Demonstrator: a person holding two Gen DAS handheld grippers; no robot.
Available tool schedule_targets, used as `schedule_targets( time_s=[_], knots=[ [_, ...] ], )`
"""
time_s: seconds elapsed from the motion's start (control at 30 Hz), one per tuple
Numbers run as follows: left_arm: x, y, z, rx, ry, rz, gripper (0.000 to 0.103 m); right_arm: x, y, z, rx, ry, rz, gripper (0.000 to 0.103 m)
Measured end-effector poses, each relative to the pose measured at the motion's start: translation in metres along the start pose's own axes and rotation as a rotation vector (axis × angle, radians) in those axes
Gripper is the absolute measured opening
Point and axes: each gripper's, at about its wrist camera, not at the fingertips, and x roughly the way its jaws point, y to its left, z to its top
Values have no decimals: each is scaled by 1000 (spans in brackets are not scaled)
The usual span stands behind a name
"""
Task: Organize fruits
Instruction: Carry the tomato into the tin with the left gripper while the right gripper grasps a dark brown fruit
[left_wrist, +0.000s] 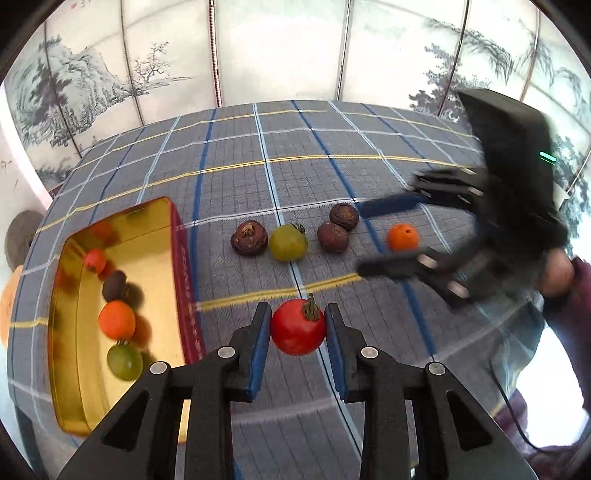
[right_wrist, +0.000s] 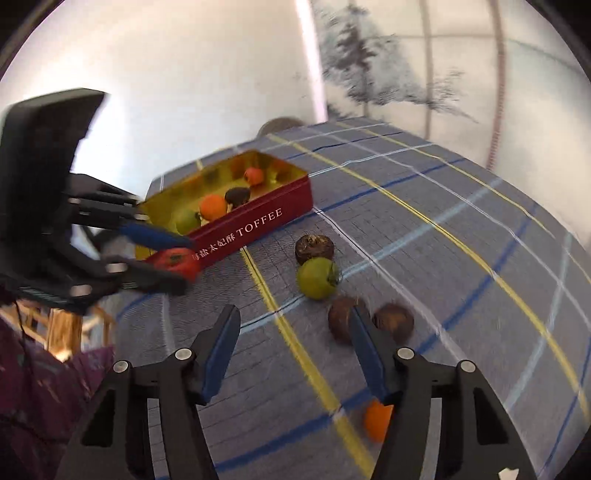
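Note:
My left gripper (left_wrist: 297, 314) is shut on a red tomato (left_wrist: 298, 326) and holds it above the checked cloth, just right of the toffee tin (left_wrist: 190, 295). The tin is red outside and gold inside and holds several small fruits. In the right wrist view the same left gripper (right_wrist: 184, 264) grips the red tomato (right_wrist: 173, 260) by the tin's (right_wrist: 258, 225) near corner. My right gripper (right_wrist: 293, 314) stands open with nothing between its fingers. An orange fruit (right_wrist: 376, 421) lies just outside its right finger. In the left wrist view the right gripper (left_wrist: 364, 240) hovers blurred by that orange fruit (left_wrist: 403, 237).
On the cloth lie a green tomato (right_wrist: 317, 277) and three brown fruits (right_wrist: 314, 249), (right_wrist: 341, 321), (right_wrist: 393, 321) in a loose row. A painted folding screen (left_wrist: 110, 74) stands behind the table. A person's purple sleeve (left_wrist: 561, 306) is at the right edge.

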Motion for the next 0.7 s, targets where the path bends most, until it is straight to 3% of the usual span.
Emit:
schedule_targets(
  time_s=[0.2,0.33,0.4,0.43,0.6,0.7],
  knots=[
    [-18,4,-9,-30,-14,-8,31,42,-17,16,-120,173,-12,58],
    [-18,6,-12,-52,-2,-22,31,61,-22,11,-150,268,9,52],
    [-19,6,-14,-58,1,-28,31,61,-23,14,-141,290,-9,44],
    [-19,7,-14,-59,0,-28,31,59,-23,14,-127,293,-15,31],
    [-23,11,-17,-72,-17,-26,31,29,-17,-14,6,225,-26,31],
    [-26,14,-18,-95,-28,-29,31,-2,-11,-36,125,110,-30,31]
  ],
)
